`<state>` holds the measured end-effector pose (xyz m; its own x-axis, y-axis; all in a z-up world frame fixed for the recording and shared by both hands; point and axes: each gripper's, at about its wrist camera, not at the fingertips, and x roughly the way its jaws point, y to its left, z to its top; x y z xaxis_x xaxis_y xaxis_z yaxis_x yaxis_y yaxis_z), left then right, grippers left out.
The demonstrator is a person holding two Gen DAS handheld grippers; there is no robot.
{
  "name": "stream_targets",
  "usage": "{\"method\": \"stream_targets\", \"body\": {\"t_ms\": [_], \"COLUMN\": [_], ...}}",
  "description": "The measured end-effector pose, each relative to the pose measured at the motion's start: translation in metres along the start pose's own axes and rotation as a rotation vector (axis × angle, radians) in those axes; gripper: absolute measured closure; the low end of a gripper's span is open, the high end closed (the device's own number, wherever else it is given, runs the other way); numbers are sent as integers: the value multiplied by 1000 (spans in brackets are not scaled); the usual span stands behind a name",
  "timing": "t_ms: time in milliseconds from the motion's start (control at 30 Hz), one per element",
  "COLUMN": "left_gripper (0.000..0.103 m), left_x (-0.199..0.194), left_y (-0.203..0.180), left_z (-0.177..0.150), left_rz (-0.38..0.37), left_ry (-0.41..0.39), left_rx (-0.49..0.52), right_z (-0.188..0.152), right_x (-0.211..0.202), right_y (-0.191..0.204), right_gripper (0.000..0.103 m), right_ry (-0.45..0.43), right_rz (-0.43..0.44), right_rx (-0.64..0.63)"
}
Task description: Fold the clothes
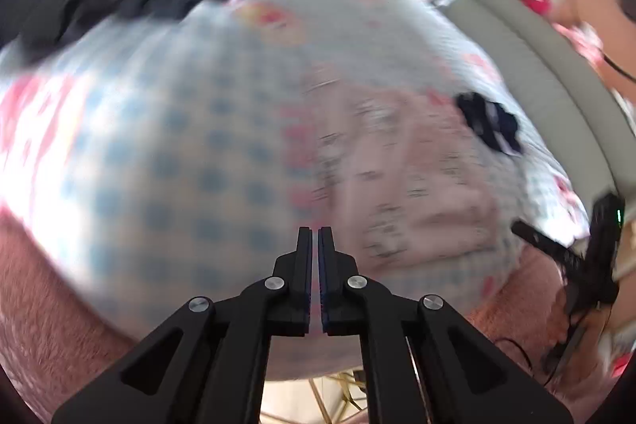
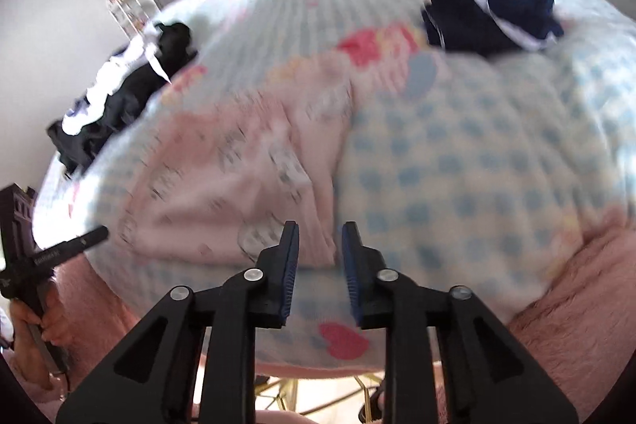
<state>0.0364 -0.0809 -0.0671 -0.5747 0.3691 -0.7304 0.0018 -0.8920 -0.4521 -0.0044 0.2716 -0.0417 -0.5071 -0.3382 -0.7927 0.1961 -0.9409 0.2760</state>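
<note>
Item 1, pink printed garment (image 2: 238,185): the piece I take to be in hand for folding. It lies spread but rumpled on the checked bedspread (image 2: 477,165), near the bed's front edge. All places below are given from this garment.

Item 2, left gripper (image 1: 317,229): hangs above the garment's near-left side; jaws pressed nearly together, nothing between them.

Item 3, right gripper (image 2: 320,225): hangs over the garment's near-right hem; jaws parted, empty.

Item 4, folded navy garment (image 2: 489,18): well beyond the pink one, toward the headboard; I judge it done.

Item 5, dark and white clothes pile (image 2: 119,98): far left of the garment, unfolded.

Step, as I judge it: start of a new fold, no grasp yet. The next move calls for opening the left jaws and taking two hem corners. Both views are blurred.
</note>
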Motion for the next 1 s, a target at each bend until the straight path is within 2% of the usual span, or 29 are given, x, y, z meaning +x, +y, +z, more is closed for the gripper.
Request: {"method": "stream_targets", "body": {"t_ms": [67,100,167,233,267,333,367,400,500,567,600,633,700,733,767,800,833,933,1000], "left_gripper": [99,99,99,99,99,99,99,99,96,80,61,52,52,57,64,73,74,76,73], "left_x": [7,13,31,48,45,27,18,16,35,51,60,68,83,91,96,101,104,109,113], "left_y": [-18,-25,-31,-28,-21,-13,-15,-21,-39,-47,-49,-48,-44,-43,-41,-41,-43,-47,-41], "left_z": [1,3,6,8,10,17,22,27,47,59,65,70,75,73,70,67,64,59,59], "left_rz": [-58,-77,-19,112,118,98,107,110,55,36,30,27,24,25,23,12,8,26,7], "left_ry": [-26,-29,6,65,63,-19,-60,-74,-42,-22,-17,-11,10,27,36,45,49,46,65], "left_rx": [46,60,82,99,66,-1,9,49,146,183,193,192,172,158,150,150,160,192,162], "right_z": [7,9,10,7,7,11,14,17,35,49,54,59,63,64,63,60,57,52,55], "right_x": [2,9,23,40,43,40,35,29,23,23,28,34,51,61,71,81,90,104,108], "right_y": [8,14,22,25,20,5,-1,-7,-3,7,14,22,32,37,41,44,48,53,51], "right_gripper": [80,80,80,81,81,81,77,74,71,70,66,64,59,59,61,71,74,73,63], "right_ry": [7,17,23,69,86,92,76,61,5,-47,-46,-34,3,24,45,65,85,130,147], "right_rz": [33,21,-32,-94,-115,-120,-108,-96,-48,-29,-15,0,22,32,26,7,-12,-28,1], "right_rx": [-33,-47,-66,-128,-125,-74,-50,-27,-46,-66,-84,-105,-138,-152,-170,-189,-209,-235,-211]}}
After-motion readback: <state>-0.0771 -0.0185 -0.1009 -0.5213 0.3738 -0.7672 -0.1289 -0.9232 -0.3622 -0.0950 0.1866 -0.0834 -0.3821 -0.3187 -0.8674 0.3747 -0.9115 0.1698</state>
